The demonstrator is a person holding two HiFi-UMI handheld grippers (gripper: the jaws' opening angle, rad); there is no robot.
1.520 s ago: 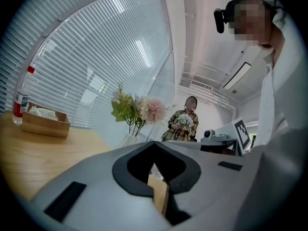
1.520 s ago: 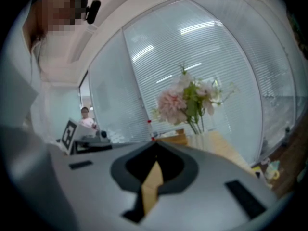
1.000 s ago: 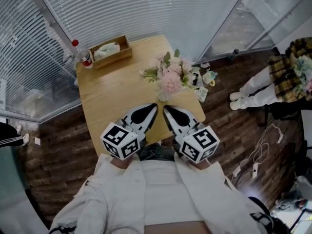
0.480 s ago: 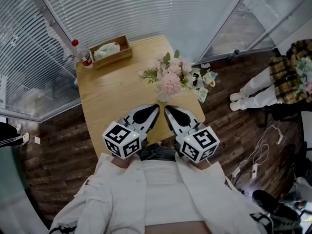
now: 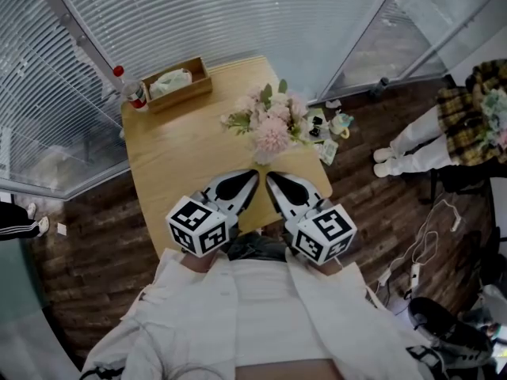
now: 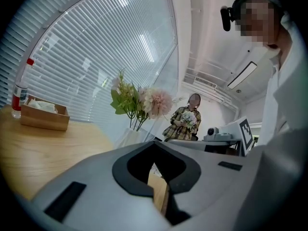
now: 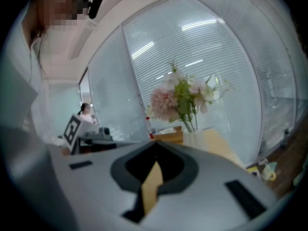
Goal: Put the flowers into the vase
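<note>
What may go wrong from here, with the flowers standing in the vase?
1. The left gripper and right gripper, both shut, point at the vase from close by; a push forward might tip it.
2. The flowers spread wide above the small vase, so it may topple easily.

A white long-sleeved jacket (image 5: 261, 311) is worn. The left gripper (image 5: 251, 172) and right gripper (image 5: 270, 176) are cased in grey and black and capped by marker cubes (image 5: 198, 226).
</note>
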